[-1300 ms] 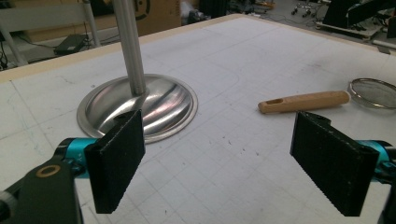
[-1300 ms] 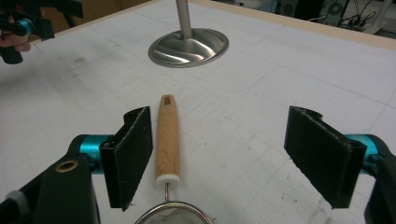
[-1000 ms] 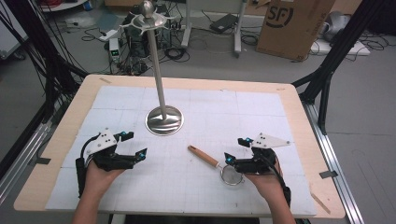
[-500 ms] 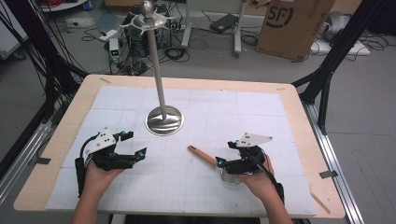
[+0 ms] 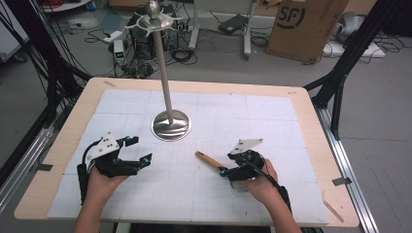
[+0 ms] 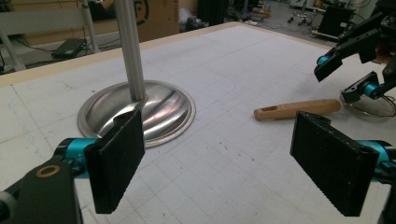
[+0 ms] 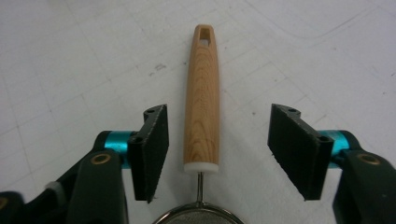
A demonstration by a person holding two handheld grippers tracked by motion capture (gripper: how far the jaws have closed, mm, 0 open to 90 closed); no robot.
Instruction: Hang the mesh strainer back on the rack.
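While its jaws stand wide apart, the right gripper [image 7: 217, 151] straddles the lower end of the wooden handle [image 7: 202, 98] of a small strainer [image 7: 198, 217], with nothing clamped between them. That handle lies flat on the table [image 5: 311, 121], running straight up the middle of the right gripper view, its hanging slot at the far end and a white collar at the near end where a thin wire neck leads into the mesh bowl. In the high view the strainer sits in front of the person's right hand [image 5: 260, 184], handle pointing up and left toward the metal stand [image 5: 165, 82].

My judgement is that the strainer is light and stiff along the wood, which gives a dry, slightly tapered, grippy surface for the pads; the mesh and wire neck look thin and could bend or dent, so they are poor places to squeeze. The sensible hold is across the handle's thicker lower half, just above the white collar, where the weight of the bowl is close and the tool will tip least.

Farther off, the left gripper [image 6: 233, 172] hovers with its jaws spread and empty, facing the round base of the stand [image 6: 135, 114], well apart from the strainer
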